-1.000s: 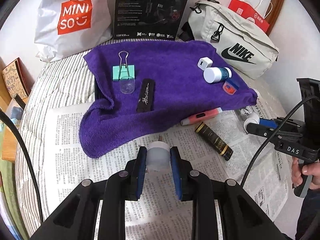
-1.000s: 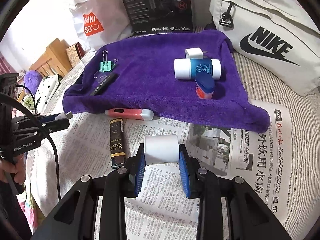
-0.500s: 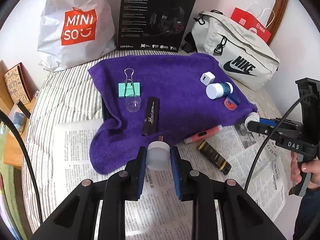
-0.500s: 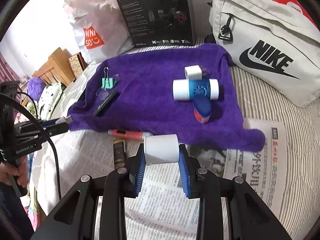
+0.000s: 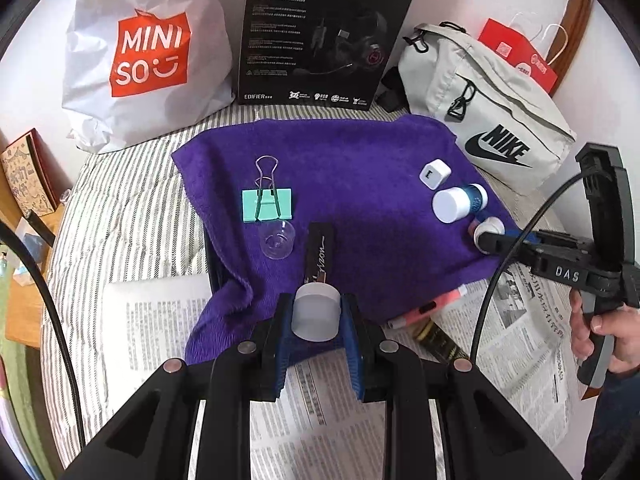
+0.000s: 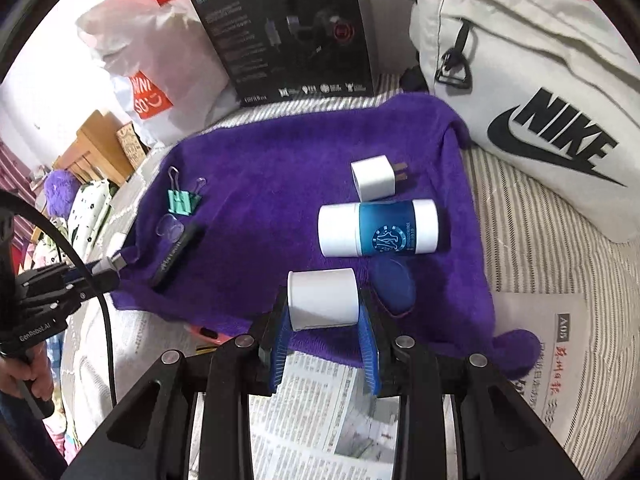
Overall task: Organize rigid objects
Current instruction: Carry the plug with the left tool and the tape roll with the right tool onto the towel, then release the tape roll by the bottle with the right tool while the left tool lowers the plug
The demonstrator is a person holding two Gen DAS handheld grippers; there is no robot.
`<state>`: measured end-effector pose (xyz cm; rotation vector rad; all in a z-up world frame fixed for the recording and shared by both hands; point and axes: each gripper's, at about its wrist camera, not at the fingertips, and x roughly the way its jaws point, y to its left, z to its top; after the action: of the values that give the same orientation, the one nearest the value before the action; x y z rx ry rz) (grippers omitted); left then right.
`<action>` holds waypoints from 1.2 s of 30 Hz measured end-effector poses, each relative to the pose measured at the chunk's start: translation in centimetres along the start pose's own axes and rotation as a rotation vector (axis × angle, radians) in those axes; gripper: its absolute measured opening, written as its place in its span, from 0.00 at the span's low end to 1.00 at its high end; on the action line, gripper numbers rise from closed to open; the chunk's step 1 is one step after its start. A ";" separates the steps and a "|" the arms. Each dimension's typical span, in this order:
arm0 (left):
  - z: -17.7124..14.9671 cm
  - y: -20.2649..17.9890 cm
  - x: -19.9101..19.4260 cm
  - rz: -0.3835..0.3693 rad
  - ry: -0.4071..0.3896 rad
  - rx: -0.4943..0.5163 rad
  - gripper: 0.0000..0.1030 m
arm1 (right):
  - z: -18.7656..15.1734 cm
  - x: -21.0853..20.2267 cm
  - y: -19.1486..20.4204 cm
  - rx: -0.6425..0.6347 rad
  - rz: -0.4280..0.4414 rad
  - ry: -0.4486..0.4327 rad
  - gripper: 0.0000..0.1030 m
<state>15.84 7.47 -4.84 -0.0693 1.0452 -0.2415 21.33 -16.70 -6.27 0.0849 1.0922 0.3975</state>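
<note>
My left gripper (image 5: 316,305) is shut on a small white plug-like piece (image 5: 315,318) and hangs over the near edge of the purple towel (image 5: 360,152). My right gripper (image 6: 323,296) is shut on a white cylinder (image 6: 323,300) above the towel (image 6: 272,160), close to a blue-capped item (image 6: 394,286). On the towel lie a green binder clip (image 5: 267,205), a clear little cup (image 5: 277,240), a black bar (image 5: 320,254), a white charger cube (image 6: 374,178) and a white and blue bottle (image 6: 378,228). A pink pen (image 5: 432,308) and a dark tube (image 5: 438,344) lie on the newspaper (image 5: 160,332).
Behind the towel stand a white Miniso bag (image 5: 148,56), a black headset box (image 5: 320,32), a grey Nike bag (image 5: 492,120) and a red paper bag (image 5: 520,56). The striped bedsheet (image 5: 128,216) ends at wooden furniture (image 5: 24,288) on the left.
Both grippers have moved forward from over the newspaper to over the towel's near edge, each still holding its white object. The things on the towel have not moved.
</note>
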 end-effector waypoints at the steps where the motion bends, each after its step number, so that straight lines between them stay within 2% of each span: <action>1: 0.2 0.0 0.3 -0.002 0.004 0.000 0.22 | 0.0 0.3 -0.1 0.001 0.000 0.004 0.30; 14: 1.4 1.1 3.4 0.012 0.047 -0.015 0.22 | 0.9 3.3 0.2 -0.030 -0.016 0.055 0.30; 25: 1.5 2.1 4.9 0.015 0.070 -0.020 0.22 | 1.1 3.5 0.5 -0.069 -0.032 0.054 0.30; 36: 2.1 1.0 6.4 0.093 0.112 0.046 0.22 | 1.2 3.7 1.4 -0.147 -0.078 0.066 0.30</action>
<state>20.91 6.82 -9.41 0.0350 1.1507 -0.1862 23.45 -13.93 -8.53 -0.1012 1.1246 0.4110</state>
